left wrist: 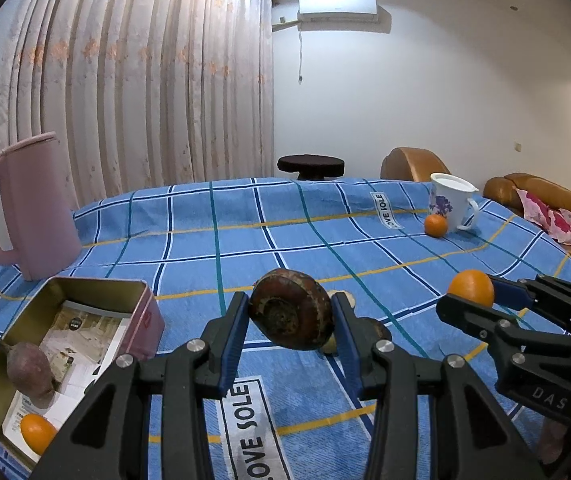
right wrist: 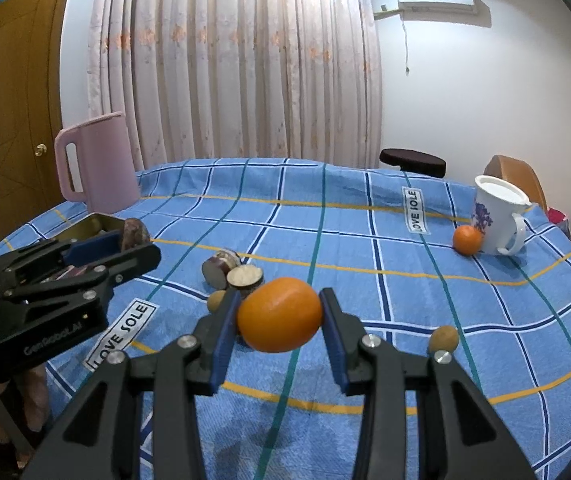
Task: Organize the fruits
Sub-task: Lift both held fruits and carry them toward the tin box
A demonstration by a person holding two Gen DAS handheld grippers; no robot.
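My left gripper (left wrist: 291, 316) is shut on a dark brown, round root chunk (left wrist: 291, 314), held above the blue checked tablecloth (left wrist: 245, 240). In the right wrist view the left gripper (right wrist: 136, 247) appears at the left with that chunk (right wrist: 135, 229). My right gripper (right wrist: 279, 316) is shut on an orange (right wrist: 279, 314), also off the cloth; from the left wrist it shows at the right (left wrist: 473, 297) with the orange (left wrist: 470, 285). An open tin box (left wrist: 97, 280) at the lower left holds a purple sweet potato (left wrist: 31, 372) and another orange (left wrist: 37, 434).
A pink jug (left wrist: 25, 208) stands behind the tin. A flowered white mug (right wrist: 493, 216) with an orange (right wrist: 467, 240) beside it sits at the far right. Cut root pieces (right wrist: 237, 274) and two small brown fruits (right wrist: 216, 300) (right wrist: 443, 338) lie mid-table. Sofas stand beyond the table.
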